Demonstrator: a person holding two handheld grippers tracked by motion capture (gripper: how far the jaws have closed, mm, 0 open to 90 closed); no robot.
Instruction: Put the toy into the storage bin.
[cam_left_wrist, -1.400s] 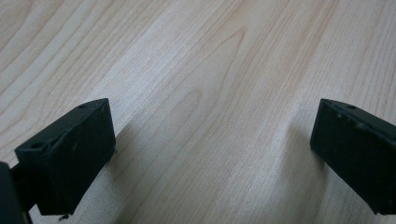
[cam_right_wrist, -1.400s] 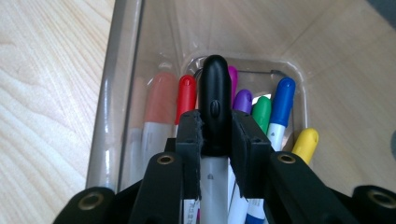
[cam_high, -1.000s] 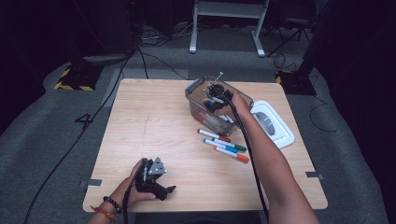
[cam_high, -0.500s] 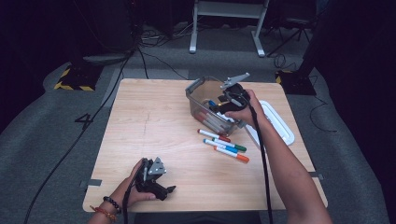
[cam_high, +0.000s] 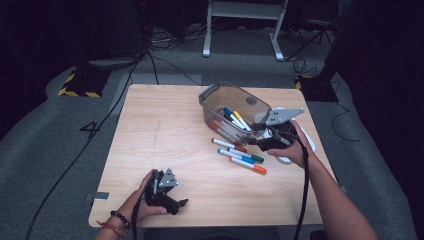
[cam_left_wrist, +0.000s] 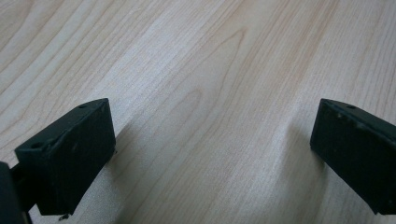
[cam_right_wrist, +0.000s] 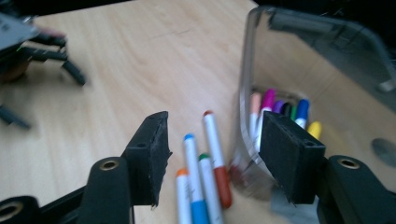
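Hovering beside the clear bin (cam_high: 235, 107), the right gripper (cam_high: 260, 134) has just been opening its jaws, empty, above four loose markers (cam_high: 239, 154) lying on the table (cam_high: 165, 135): light, stiff, smooth-barrelled, likely to roll, best pinched mid-barrel, while the left gripper (cam_left_wrist: 212, 154) rests wide apart on bare wood

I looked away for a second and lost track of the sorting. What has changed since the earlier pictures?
The right gripper has pulled back out of the clear bin toward the person and now hangs over the table beside the four loose markers. Its jaws have just been opening and hold nothing. The left gripper, the bin and the loose markers stayed put.
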